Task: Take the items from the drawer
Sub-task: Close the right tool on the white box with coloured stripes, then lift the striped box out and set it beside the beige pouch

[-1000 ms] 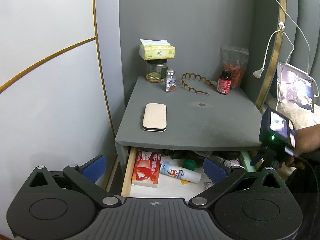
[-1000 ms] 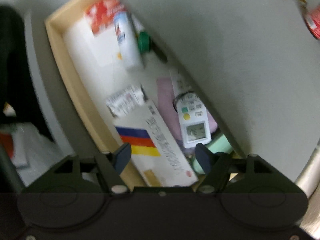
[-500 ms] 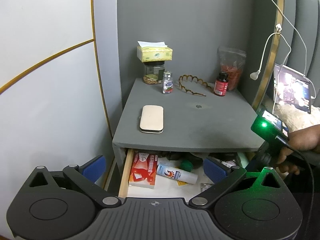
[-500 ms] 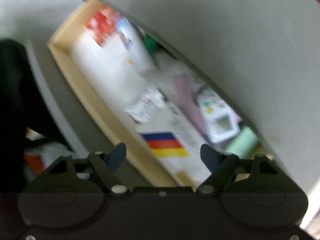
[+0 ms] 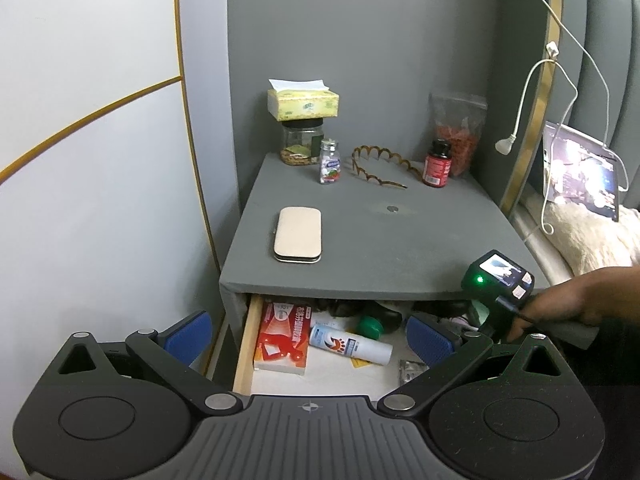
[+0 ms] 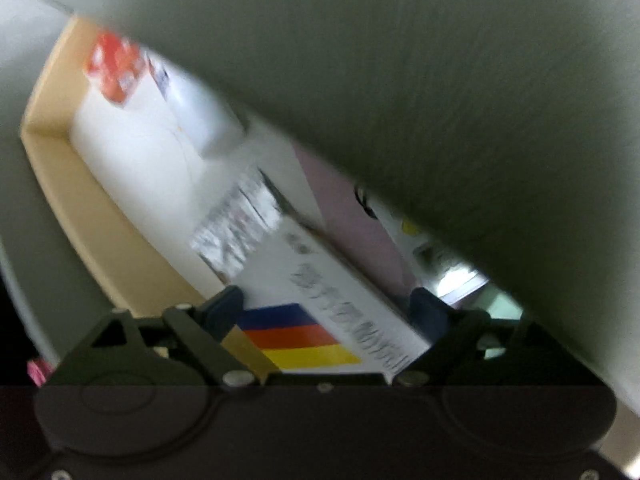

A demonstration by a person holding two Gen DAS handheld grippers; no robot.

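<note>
The nightstand drawer (image 5: pixel 244 344) stands pulled out. In it lie a red box (image 5: pixel 284 336), a white spray bottle (image 5: pixel 352 346), a green cap (image 5: pixel 370 326) and a foil blister pack (image 5: pixel 412 372). My left gripper (image 5: pixel 309 338) hovers in front of the drawer, open and holding nothing. A person's hand (image 5: pixel 568 300) holds my right gripper down into the drawer's right part. In the blurred right wrist view, my right gripper (image 6: pixel 326 312) points down with its jaws opening. A white box with blue, red and yellow stripes (image 6: pixel 320 300) lies between them, not pressed.
The grey nightstand top (image 5: pixel 380 248) overhangs the drawer's rear part and carries a beige case (image 5: pixel 298 234), tissue box (image 5: pixel 304 104), jar, small bottles and a hairband (image 5: pixel 380 168). A pink item (image 6: pixel 352 220) and a white device (image 6: pixel 452 276) lie under the overhang. A bed stands at right.
The right gripper has sunk into the drawer toward the striped box, rolled somewhat, and its jaws have widened around the box. The left gripper has stayed put.
</note>
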